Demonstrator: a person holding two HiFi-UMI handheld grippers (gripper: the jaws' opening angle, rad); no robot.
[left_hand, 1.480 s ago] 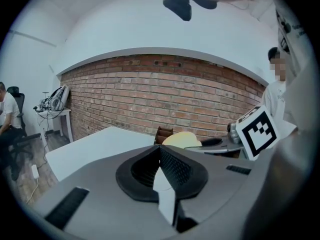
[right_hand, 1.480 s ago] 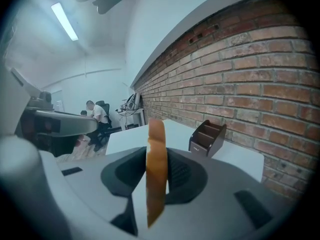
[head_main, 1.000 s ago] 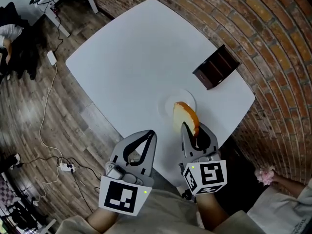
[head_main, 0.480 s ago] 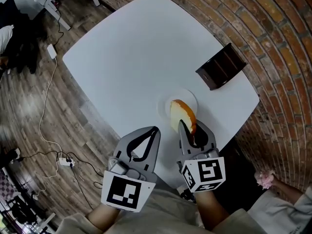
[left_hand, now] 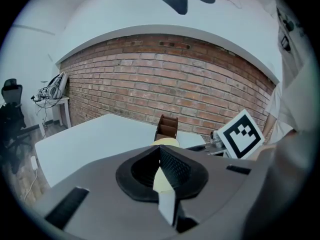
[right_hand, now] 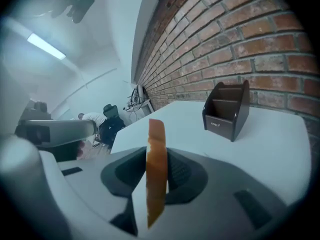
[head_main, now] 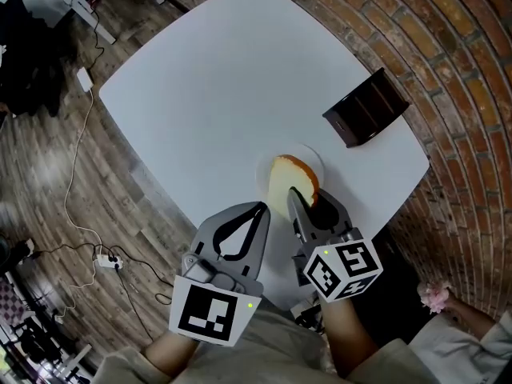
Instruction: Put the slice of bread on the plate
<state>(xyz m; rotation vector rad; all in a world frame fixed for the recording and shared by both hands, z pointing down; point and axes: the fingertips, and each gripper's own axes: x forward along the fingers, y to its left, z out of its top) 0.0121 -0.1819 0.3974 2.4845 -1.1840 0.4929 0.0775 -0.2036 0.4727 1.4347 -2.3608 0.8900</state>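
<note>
So the slice of bread (head_main: 286,184) isn't lying on the plate (head_main: 313,155) yet. It's pinched in the right gripper (head_main: 298,195), just below the middle of the head view. In the right gripper view you see the slice dead edge-on, a thin orange-brown crust standing upright between the two jaws, which are clamped on its lower part (a firm grip, both pads against it).

From above, the bread overlaps the near side of the small white plate, so only the plate's far rim shows past it. I can't tell from any view whether the bottom of the slice touches the plate or hangs just over it.

The left gripper (head_main: 263,208) sits just to the left of the right one, lower middle of the head view. Its jaws are pressed together at the tips with nothing between them. In its own view the pale bit peeking through the gap is the bread beyond it, not something it's holding.

Everything is on a white table (head_main: 232,78) that fills the middle of the frame. A dark brown holder (head_main: 366,108) with open compartments stands toward the right, well apart from the plate, near the table edge by the brick wall (head_main: 464,70). Wood floor (head_main: 48,174) and a trailing cable are down the left side.
</note>
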